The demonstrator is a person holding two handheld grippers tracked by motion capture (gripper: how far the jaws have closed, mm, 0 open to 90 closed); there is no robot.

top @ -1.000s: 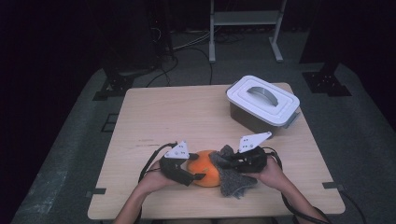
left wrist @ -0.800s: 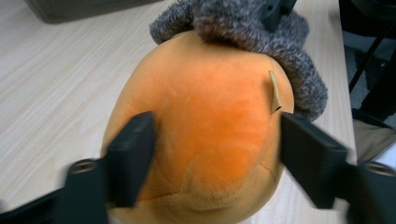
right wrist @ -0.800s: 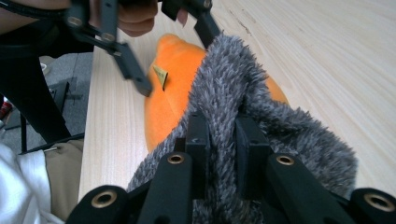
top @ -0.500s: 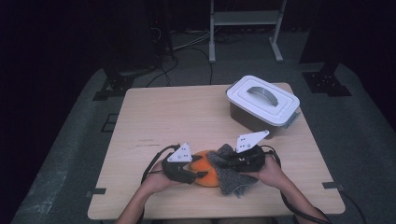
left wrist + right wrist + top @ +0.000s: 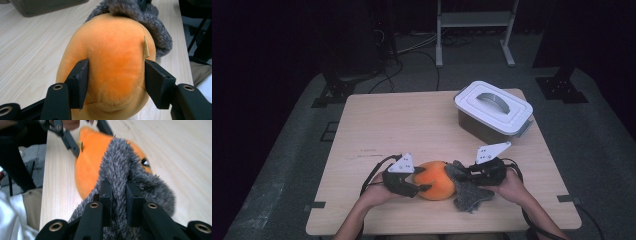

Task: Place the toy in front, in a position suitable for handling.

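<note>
A plush toy lies near the table's front edge, with a round orange body (image 5: 437,180) and a grey furry part (image 5: 469,194) at its right. My left gripper (image 5: 422,180) comes in from the left. In the left gripper view its jaws press on both sides of the orange body (image 5: 116,50), and my left gripper (image 5: 116,75) is shut on it. From the right, my right gripper (image 5: 462,175) pinches the fur. In the right gripper view my right gripper (image 5: 119,192) is shut on a fold of grey fur (image 5: 120,165).
A lidded white and grey storage box (image 5: 494,107) with a handle stands at the back right of the wooden table (image 5: 397,125). A metal rack and cables are on the dark floor beyond the table.
Both grippers keep their hold on the toy. The hands and the toy have shifted only slightly.
</note>
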